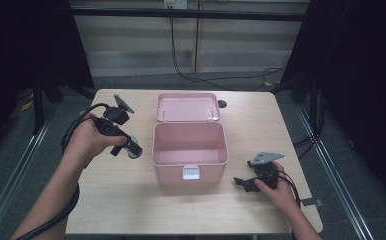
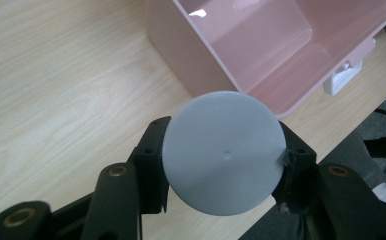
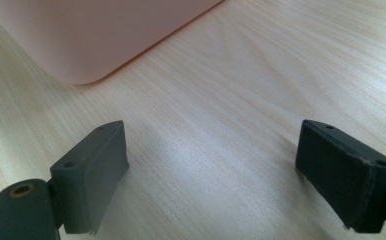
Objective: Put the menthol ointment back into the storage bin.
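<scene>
A pink box stands open at the middle of the table, its lid folded back behind it and a white latch on its front. My left gripper hovers just left of the box, shut on a pale grey round object whose flat circular face looks at the camera. In the left gripper view the box's empty inside lies beyond the object. My right gripper rests low on the table to the right of the box, open and empty; the box's rounded corner lies ahead of its fingertips.
The light wooden table has free room in front of the box and at the far right. Cables run over the floor behind the table. Dark curtains stand on both sides.
</scene>
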The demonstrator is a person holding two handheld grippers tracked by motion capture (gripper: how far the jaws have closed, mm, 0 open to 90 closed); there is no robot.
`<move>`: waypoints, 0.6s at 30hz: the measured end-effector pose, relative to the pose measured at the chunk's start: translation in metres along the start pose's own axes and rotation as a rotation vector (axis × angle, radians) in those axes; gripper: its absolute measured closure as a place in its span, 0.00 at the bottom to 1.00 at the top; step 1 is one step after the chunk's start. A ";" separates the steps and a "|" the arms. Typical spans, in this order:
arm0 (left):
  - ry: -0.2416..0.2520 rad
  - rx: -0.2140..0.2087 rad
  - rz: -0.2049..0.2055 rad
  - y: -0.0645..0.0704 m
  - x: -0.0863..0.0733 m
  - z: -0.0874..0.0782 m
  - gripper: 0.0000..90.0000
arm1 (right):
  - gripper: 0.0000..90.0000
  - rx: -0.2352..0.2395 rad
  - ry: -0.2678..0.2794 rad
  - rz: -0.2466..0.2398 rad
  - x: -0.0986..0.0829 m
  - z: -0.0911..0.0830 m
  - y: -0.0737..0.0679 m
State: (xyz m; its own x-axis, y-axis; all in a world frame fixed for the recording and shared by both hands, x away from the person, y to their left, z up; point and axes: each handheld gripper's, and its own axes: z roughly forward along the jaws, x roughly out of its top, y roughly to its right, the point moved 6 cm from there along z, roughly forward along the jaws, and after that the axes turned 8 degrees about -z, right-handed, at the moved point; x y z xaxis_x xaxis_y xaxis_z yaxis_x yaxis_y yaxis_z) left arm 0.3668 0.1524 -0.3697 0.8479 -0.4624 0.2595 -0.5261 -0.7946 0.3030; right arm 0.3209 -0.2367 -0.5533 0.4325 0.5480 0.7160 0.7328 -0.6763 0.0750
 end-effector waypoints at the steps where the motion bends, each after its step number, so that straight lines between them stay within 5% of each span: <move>1: -0.001 0.003 -0.004 0.000 0.001 0.000 0.56 | 0.14 0.000 0.000 0.001 0.000 0.000 0.000; 18: 0.009 0.005 -0.017 0.005 0.023 -0.006 0.56 | 0.14 0.000 0.000 0.001 0.000 0.000 0.000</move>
State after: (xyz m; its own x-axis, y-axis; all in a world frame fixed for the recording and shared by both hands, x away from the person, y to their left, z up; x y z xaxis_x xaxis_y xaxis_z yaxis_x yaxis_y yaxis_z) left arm 0.3832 0.1401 -0.3568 0.8563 -0.4449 0.2625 -0.5108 -0.8045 0.3029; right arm 0.3209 -0.2367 -0.5533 0.4333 0.5477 0.7157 0.7323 -0.6769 0.0747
